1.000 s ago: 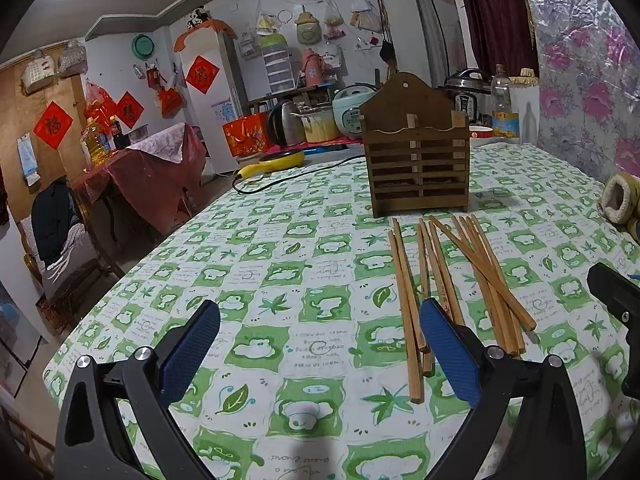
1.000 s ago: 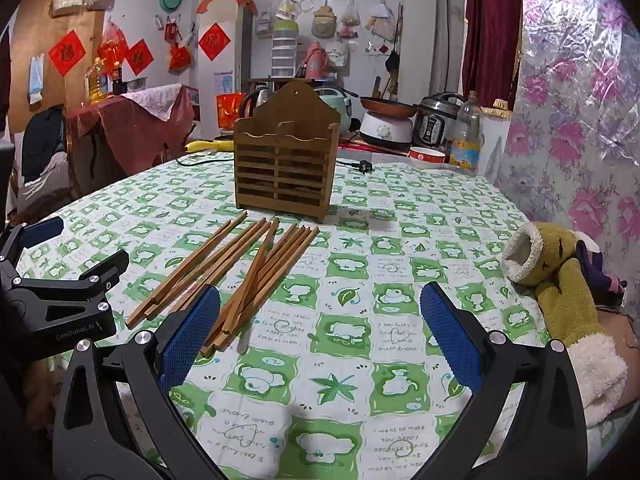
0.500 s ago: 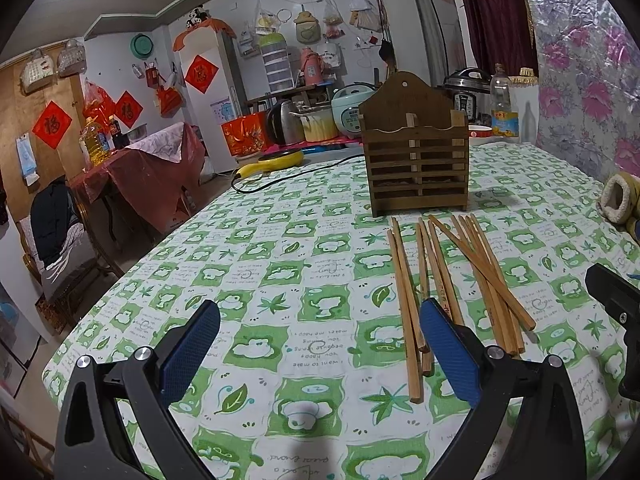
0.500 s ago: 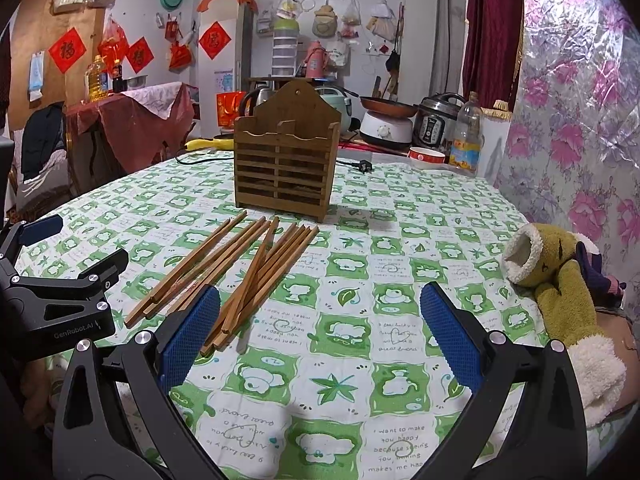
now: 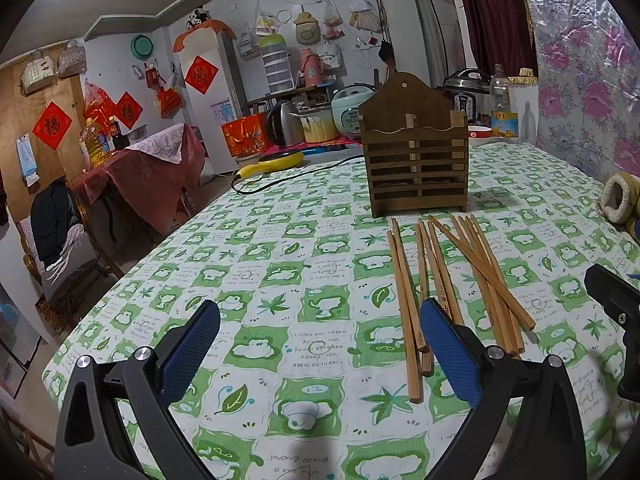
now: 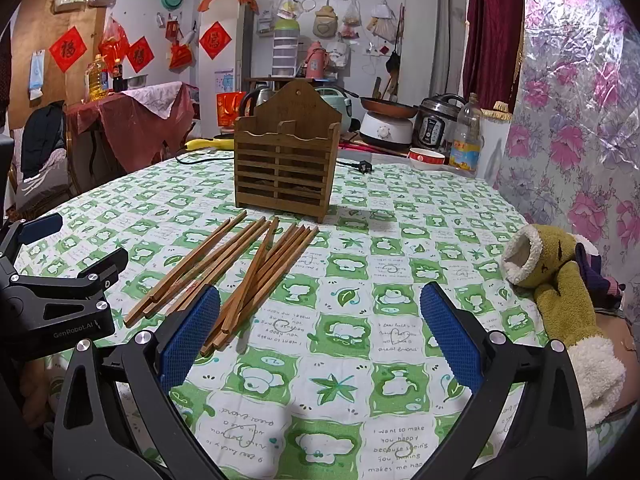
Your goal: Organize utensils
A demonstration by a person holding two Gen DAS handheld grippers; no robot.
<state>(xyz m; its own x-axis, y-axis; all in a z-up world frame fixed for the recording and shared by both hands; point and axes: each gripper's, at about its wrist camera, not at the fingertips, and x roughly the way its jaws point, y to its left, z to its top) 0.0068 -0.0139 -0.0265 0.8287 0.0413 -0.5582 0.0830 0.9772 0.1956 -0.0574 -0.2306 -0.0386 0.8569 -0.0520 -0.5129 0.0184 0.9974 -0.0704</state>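
— Wooden chopsticks (image 5: 440,276) lie loose just before the slatted holder (image 5: 414,168); left gripper (image 5: 320,344) hovers low beside them, jaws wide apart, empty.

— Right gripper (image 6: 320,332) likewise gapes, level, chopsticks (image 6: 240,268) toward its left finger. I'd pinch one stick mid-length, then tip it upright into the holder (image 6: 286,168).

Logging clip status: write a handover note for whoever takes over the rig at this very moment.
Left gripper: jaws open, empty, low over the green-and-white patterned tablecloth.
Right gripper: jaws open, empty.
Loose brown wooden chopsticks lie scattered flat in front of the slatted wooden utensil holder, which stands upright and apart from them.
Done: nothing placed yet.
Left: pick up every chopstick and stand it in the holder.
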